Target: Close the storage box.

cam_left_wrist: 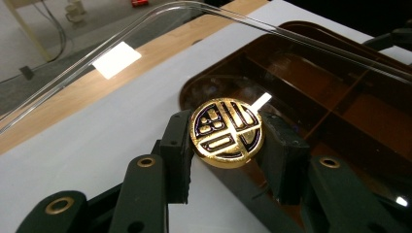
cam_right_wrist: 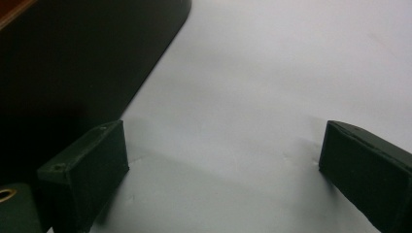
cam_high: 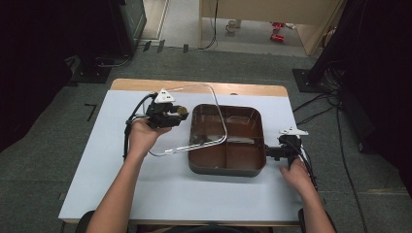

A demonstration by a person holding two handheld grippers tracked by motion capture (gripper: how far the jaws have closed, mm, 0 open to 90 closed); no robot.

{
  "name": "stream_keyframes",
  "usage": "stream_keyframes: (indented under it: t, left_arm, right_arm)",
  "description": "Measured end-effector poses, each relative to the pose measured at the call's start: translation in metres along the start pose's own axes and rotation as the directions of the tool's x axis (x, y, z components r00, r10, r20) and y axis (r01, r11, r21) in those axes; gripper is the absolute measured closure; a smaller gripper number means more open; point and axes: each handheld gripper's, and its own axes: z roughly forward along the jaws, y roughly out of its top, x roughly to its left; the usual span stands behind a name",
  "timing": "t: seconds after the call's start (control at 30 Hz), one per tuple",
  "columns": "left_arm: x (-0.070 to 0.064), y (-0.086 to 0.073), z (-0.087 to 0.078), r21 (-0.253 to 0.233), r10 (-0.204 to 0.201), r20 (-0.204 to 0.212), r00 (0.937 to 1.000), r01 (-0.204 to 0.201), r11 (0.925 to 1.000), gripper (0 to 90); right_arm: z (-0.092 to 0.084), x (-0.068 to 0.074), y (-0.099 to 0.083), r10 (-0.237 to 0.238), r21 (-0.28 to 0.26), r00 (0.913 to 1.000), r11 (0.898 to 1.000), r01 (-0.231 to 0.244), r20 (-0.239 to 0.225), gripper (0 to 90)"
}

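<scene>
A brown compartment tray (cam_high: 226,171) stands right of centre on the white table. Its clear lid (cam_high: 194,99) hangs tilted over the tray's left edge and the table beside it. My left gripper (cam_high: 179,113) is shut on the lid's round gold knob (cam_left_wrist: 227,132), which has a raised dark pattern. In the left gripper view the tray (cam_left_wrist: 340,111) shows through the lid (cam_left_wrist: 121,34). My right gripper (cam_high: 268,153) rests low at the tray's right wall (cam_right_wrist: 73,63). Its jaws (cam_right_wrist: 223,160) stand wide open over bare table with nothing between them.
The table (cam_high: 121,184) has a white top with a wooden strip (cam_high: 145,85) along its far edge. Cables (cam_high: 316,104) and dark equipment stands lie on the grey floor around it. White surface spreads left of and in front of the tray.
</scene>
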Motion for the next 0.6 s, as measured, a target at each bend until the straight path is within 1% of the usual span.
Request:
stream_keyframes:
  t: [0.03, 0.07, 0.1, 0.13, 0.17, 0.2, 0.23, 0.3, 0.37, 0.4, 0.47, 0.5, 0.6]
  left_arm:
    - [-0.006, 0.001, 0.005, 0.0, 0.003, 0.016, 0.9999, -0.003, 1.0, 59.3]
    - [-0.006, 0.001, 0.005, 0.0, 0.003, 0.016, 0.9999, -0.003, 1.0, 59.4]
    - [-0.012, 0.002, 0.01, 0.002, 0.011, 0.031, 0.9995, -0.011, 0.9999, 59.3]
    - [-0.015, 0.002, 0.013, 0.005, 0.014, 0.037, 0.9992, -0.014, 0.9999, 59.4]
    - [-0.015, 0.002, 0.013, 0.005, 0.014, 0.037, 0.9992, -0.014, 0.9999, 59.3]
    - [-0.02, 0.002, 0.018, 0.012, 0.024, 0.044, 0.9987, -0.024, 0.9996, 59.4]
    - [-0.02, 0.002, 0.018, 0.012, 0.024, 0.044, 0.9987, -0.024, 0.9996, 59.4]
    - [-0.025, 0.002, 0.023, 0.018, 0.029, 0.053, 0.9982, -0.03, 0.9994, 59.4]
    - [-0.028, 0.003, 0.027, 0.023, 0.027, 0.065, 0.9975, -0.029, 0.9993, 59.4]
    - [-0.032, 0.003, 0.031, 0.028, 0.029, 0.078, 0.9966, -0.032, 0.9991, 59.3]
    - [-0.035, 0.005, 0.037, 0.032, 0.033, 0.085, 0.9958, -0.036, 0.9988, 59.3]
    - [-0.035, 0.005, 0.037, 0.032, 0.033, 0.085, 0.9958, -0.036, 0.9988, 59.3]
    - [-0.043, 0.007, 0.044, 0.024, 0.052, 0.099, 0.9938, -0.054, 0.9982, 59.4]
  right_arm:
    - [0.0, 0.0, 0.0, -0.001, 0.001, 1.0, 1.0, 0.001, 0.0, 3.0]
    - [0.0, 0.0, 0.0, -0.001, 0.001, 1.0, 1.0, 0.001, 0.0, 3.0]
    - [0.0, 0.0, 0.0, 0.0, 0.001, 1.0, 1.0, 0.0, 0.0, 3.0]
    - [0.0, 0.0, 0.0, 0.0, 0.001, 1.0, 1.0, 0.0, 0.0, 3.0]
    - [0.0, 0.0, 0.0, 0.0, 0.001, 1.0, 1.0, 0.0, 0.0, 3.0]
    - [0.0, 0.0, 0.0, 0.0, 0.001, 1.0, 1.0, 0.0, 0.0, 3.0]
    - [0.0, 0.0, 0.0, 0.0, 0.001, 1.0, 1.0, 0.0, 0.0, 3.0]
    - [0.0, 0.0, 0.0, 0.0, 0.001, 1.0, 1.0, 0.0, 0.0, 3.0]
    - [0.0, 0.0, 0.0, -0.002, 0.0, 1.0, 1.0, 0.002, 0.001, 3.0]
    - [0.0, 0.0, 0.0, -0.002, 0.001, 1.0, 1.0, 0.002, 0.001, 3.0]
    - [0.0, 0.0, 0.0, -0.003, 0.001, 1.0, 1.0, 0.003, 0.001, 3.0]
    - [0.0, 0.0, 0.0, -0.003, 0.001, 1.0, 1.0, 0.003, 0.001, 3.0]
    - [0.0, 0.0, 0.0, -0.004, 0.0, 1.0, 1.0, 0.004, 0.001, 3.0]
